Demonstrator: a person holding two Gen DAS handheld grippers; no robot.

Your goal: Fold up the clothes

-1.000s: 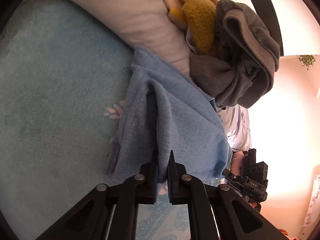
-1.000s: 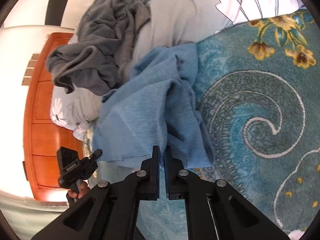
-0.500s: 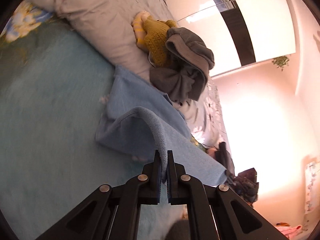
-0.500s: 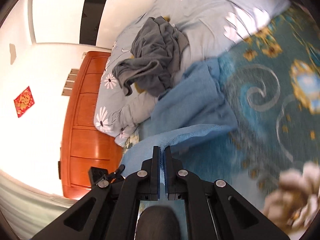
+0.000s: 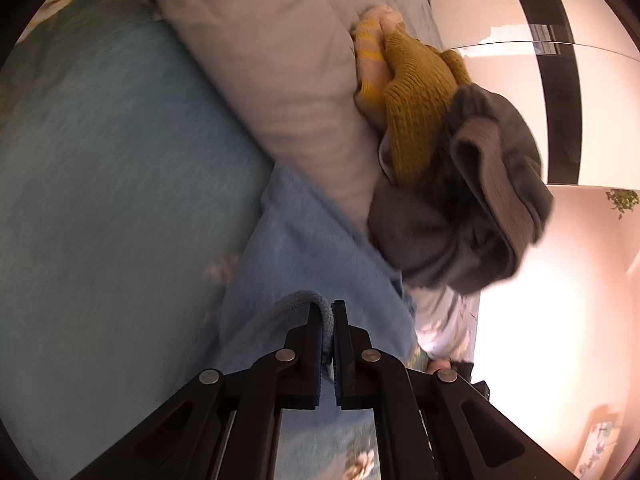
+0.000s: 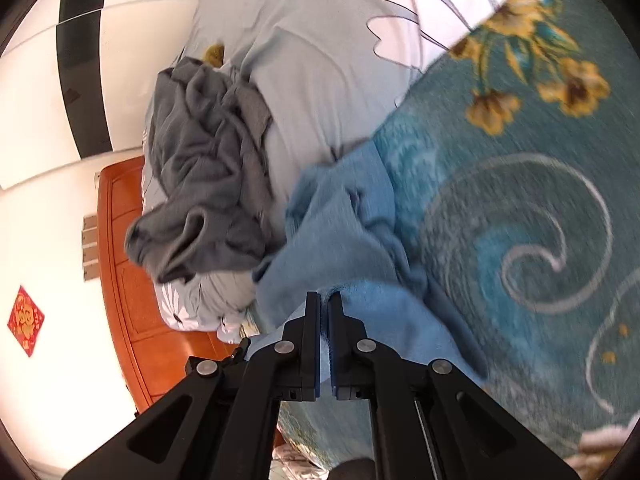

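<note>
Blue towel (image 5: pixel 320 264) pinched inside both closed tools.

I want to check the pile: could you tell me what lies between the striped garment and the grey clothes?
The mustard knit sweater lies between the striped garment and the grey clothes, seen in the left wrist view.

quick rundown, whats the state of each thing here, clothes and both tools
light blue fleece garment: crumpled on the bed, partly doubled over, one edge pinched in each tool
left tool: shut on the blue garment's edge
right tool: shut on another edge of it
dark grey garment: unfolded, bunched on the pillow
mustard yellow knitted garment: unfolded, heaped partly under the grey one
pale grey floral pillow: lying on the bed under the clothes pile
</note>
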